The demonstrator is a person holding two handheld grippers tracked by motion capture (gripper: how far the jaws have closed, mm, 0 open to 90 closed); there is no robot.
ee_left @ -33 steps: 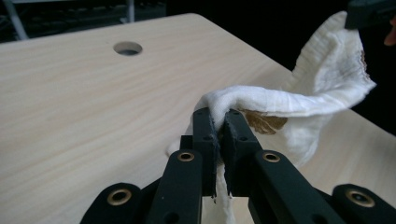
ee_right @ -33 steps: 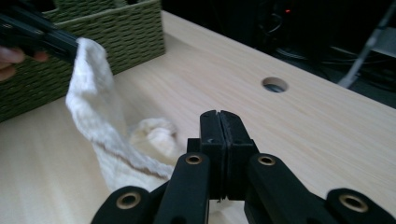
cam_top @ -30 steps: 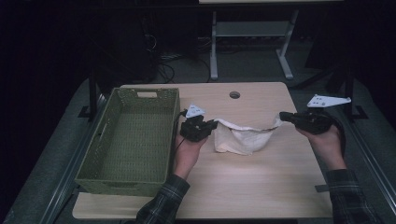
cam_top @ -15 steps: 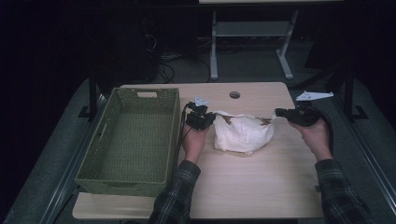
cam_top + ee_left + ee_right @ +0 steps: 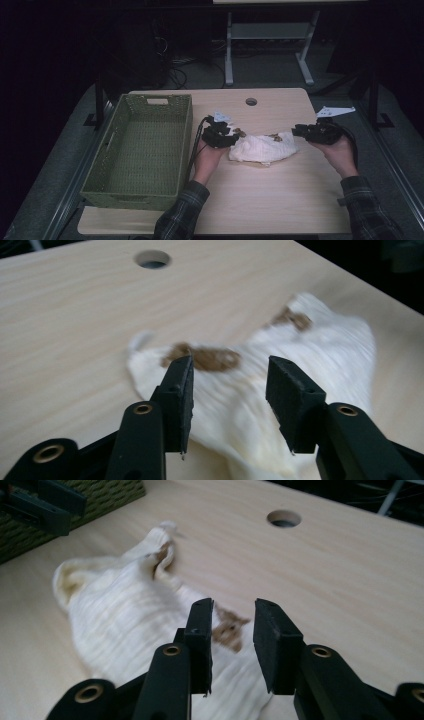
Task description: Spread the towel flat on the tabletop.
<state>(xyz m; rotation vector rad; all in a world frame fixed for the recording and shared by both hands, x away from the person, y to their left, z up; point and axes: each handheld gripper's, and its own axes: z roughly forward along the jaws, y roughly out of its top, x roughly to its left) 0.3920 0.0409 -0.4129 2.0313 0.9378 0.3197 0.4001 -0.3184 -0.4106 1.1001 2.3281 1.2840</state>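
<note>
A pale wooden surface (image 5: pixel 260 200) carries a green woven basket (image 5: pixel 142 150) on its left. Just right of it lies a crumpled cream cloth (image 5: pixel 262 147) with brown patches. The left tool (image 5: pixel 225 136) and right tool (image 5: pixel 300 131) flank the cloth, both spread apart, holding nothing.

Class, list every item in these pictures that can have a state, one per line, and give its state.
Cloth: crumpled in a heap on the table, brown patches showing, gripped by neither claw.
Basket: upright, empty, at the table's left.
Left claw: open, jaws apart over the cloth's edge.
Right claw: open, jaws apart above the cloth's other end.
Table: round hole near its far edge, uncovered.
</note>
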